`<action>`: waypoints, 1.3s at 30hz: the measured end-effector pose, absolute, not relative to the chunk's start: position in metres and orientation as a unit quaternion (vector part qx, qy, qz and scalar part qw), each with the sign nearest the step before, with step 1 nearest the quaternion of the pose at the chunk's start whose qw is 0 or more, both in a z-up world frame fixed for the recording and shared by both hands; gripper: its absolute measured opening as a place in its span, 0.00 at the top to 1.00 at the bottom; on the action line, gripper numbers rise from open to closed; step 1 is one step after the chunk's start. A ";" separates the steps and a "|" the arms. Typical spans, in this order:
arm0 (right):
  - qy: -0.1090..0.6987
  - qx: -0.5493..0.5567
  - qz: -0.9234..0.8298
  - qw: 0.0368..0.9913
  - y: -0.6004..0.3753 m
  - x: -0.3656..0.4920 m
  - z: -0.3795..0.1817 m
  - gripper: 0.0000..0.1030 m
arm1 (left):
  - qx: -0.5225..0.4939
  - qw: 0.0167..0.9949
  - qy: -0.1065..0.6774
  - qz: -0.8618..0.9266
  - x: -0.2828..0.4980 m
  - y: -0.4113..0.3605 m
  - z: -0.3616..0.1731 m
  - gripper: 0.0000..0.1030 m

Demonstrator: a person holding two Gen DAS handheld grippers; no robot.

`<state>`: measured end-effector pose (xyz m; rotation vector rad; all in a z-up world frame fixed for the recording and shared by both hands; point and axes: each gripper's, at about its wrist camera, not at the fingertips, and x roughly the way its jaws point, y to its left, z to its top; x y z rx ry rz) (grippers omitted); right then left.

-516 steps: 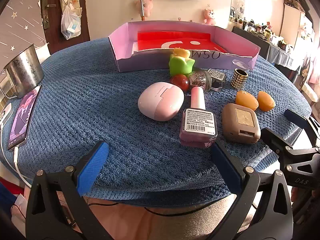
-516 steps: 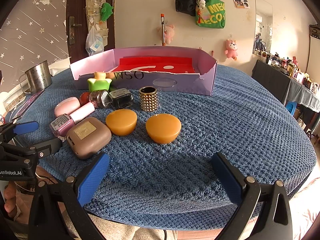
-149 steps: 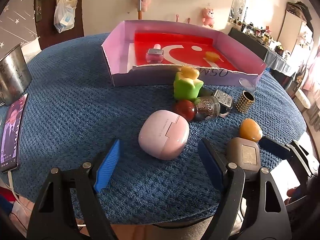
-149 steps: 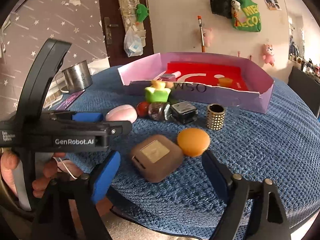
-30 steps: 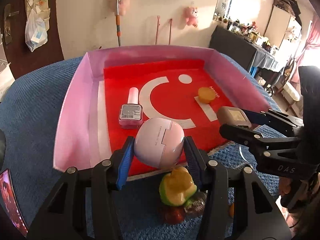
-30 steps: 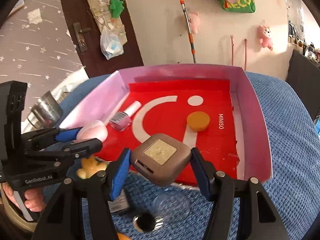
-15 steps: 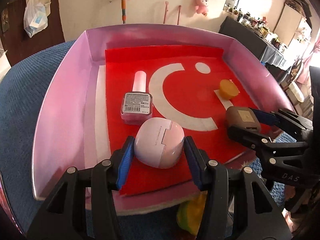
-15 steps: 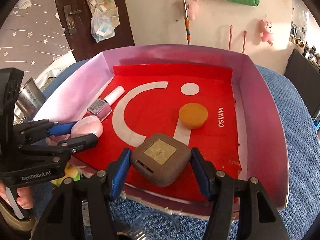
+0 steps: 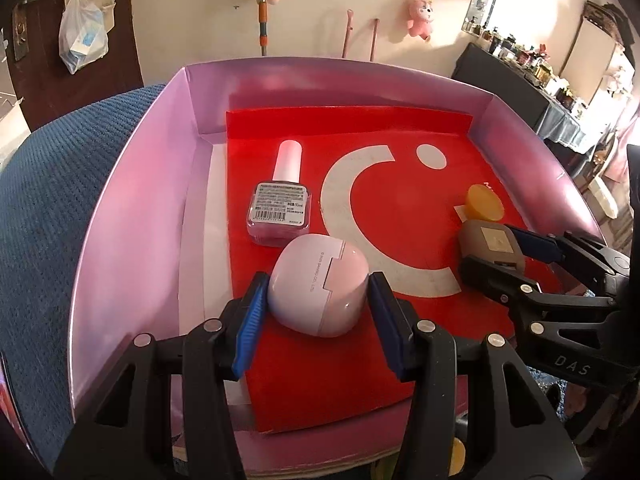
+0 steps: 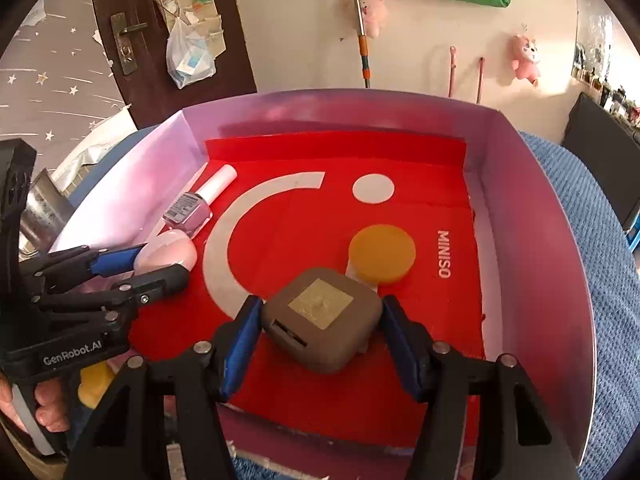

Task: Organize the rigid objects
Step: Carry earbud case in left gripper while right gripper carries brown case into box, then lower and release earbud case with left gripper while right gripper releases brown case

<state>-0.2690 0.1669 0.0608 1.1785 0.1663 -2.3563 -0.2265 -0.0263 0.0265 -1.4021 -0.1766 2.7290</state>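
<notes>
Left gripper (image 9: 318, 314) had its blue-padded fingers (image 9: 249, 322) clenched on the pink case (image 9: 318, 285), one pad on each side; the case sat right btwn them, low over the red liner of the pink box (image 9: 132, 240). Can't tell if the case touched the liner. Just ahead of the left fingertips lay the nail polish bottle (image 9: 281, 208) on its side, white cap pointing away, barcode label up, v. close to the case's far edge.

Right gripper (image 10: 318, 334) was likewise closed on the brown case (image 10: 322, 322), pads pressing its left and right sides. Brown case was turned corner-on to the fingers, tilted a bit, w/ a gold square plate on top and a slot on the near-left face. Directly beyond it, twd the right fingertip, sat the orange disc (image 10: 382, 254), flat on the liner, just beside or touching the case; can't tell which.

Pink case: glossy, rounded, egg-like, w/ a stepped lid seam and small print. Both cases were inside the box, pink one to the left of the brown one. Box rested on a surface covered w/ a blue textured cloth (image 9: 48, 184).
</notes>
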 end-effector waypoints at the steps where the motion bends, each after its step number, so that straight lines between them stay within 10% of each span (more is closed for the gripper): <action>1: 0.062 0.432 -0.865 0.247 0.166 -0.270 0.061 0.39 | -0.456 0.034 -0.058 0.888 -0.227 -0.026 0.026 0.53; 39: 0.060 0.435 -0.864 0.246 0.166 -0.273 0.061 0.39 | -0.454 0.030 -0.053 0.889 -0.226 -0.025 0.028 0.51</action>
